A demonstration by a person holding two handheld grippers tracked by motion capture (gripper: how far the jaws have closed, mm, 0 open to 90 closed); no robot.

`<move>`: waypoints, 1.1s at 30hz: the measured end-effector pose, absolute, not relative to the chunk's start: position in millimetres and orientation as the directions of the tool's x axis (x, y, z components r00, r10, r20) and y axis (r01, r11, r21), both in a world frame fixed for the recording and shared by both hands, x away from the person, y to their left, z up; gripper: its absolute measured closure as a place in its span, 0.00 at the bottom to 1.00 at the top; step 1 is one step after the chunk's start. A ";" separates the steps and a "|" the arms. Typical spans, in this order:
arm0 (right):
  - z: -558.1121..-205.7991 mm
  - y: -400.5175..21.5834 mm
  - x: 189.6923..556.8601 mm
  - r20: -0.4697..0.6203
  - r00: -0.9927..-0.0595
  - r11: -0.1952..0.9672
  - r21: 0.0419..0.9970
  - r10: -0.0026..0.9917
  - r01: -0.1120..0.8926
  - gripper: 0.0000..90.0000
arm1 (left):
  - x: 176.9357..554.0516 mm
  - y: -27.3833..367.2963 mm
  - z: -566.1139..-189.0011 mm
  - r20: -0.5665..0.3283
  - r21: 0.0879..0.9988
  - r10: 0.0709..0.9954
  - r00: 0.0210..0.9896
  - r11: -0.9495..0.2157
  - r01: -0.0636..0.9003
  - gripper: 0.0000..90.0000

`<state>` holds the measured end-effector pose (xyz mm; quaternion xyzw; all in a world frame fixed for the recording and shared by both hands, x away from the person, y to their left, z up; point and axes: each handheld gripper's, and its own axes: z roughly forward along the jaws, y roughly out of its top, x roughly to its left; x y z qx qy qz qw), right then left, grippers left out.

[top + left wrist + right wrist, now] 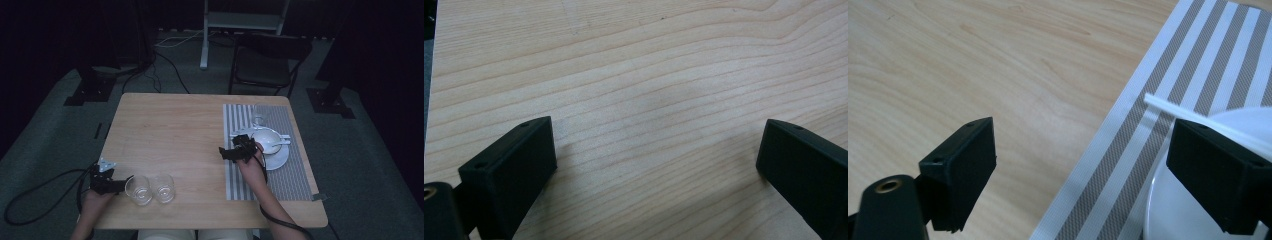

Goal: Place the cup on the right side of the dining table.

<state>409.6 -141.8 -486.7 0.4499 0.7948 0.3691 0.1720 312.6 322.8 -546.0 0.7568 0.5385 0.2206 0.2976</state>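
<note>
The right tool (239,148) is open, its jaws wide apart with nothing between them; it hovers at the left edge of the striped mat (235,170), and the white bowl (266,140) on its plate (281,159) lies just beside its right jaw, so I judge it is placed there to take the bowl's rim. In the right gripper view the rim (1198,119) passes just above that jaw; whether they touch, I cannot tell. The left tool (120,185) is open too, holding nothing; it rests low over the wooden surface (170,130), and the nearer of two glasses (138,190) stands just in front of its jaws, probably waiting to be picked next.
</note>
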 end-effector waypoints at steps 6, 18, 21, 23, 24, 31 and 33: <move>-493.0 -149.7 394.0 0.049 -0.540 0.334 0.737 0.840 0.587 0.13 | 312.4 322.7 -546.1 0.013 0.689 0.947 0.321 -0.241 0.684 0.03; -503.8 -167.9 362.7 0.073 -0.540 0.319 0.738 0.838 0.595 0.13 | 312.4 322.7 -546.1 0.013 0.689 0.947 0.321 -0.241 0.684 0.03; -505.1 -174.0 358.2 0.075 -0.535 0.314 0.739 0.841 0.597 0.13 | 312.4 322.7 -546.0 0.013 0.688 0.947 0.321 -0.241 0.684 0.03; -506.1 -178.2 355.6 0.085 -0.527 0.301 0.740 0.845 0.602 0.13 | 312.4 322.7 -546.1 0.013 0.689 0.947 0.321 -0.241 0.684 0.03; -506.8 -180.3 353.9 0.091 -0.525 0.293 0.743 0.846 0.602 0.13 | 312.4 322.7 -546.1 0.013 0.689 0.947 0.320 -0.240 0.684 0.03; -512.4 -194.7 340.3 0.099 -0.506 0.269 0.752 0.857 0.602 0.13 | 312.4 322.7 -546.1 0.013 0.688 0.947 0.320 -0.241 0.684 0.03; -512.3 -200.3 336.6 0.110 -0.496 0.254 0.752 0.861 0.608 0.13 | 312.4 322.7 -546.1 0.013 0.689 0.947 0.320 -0.240 0.684 0.03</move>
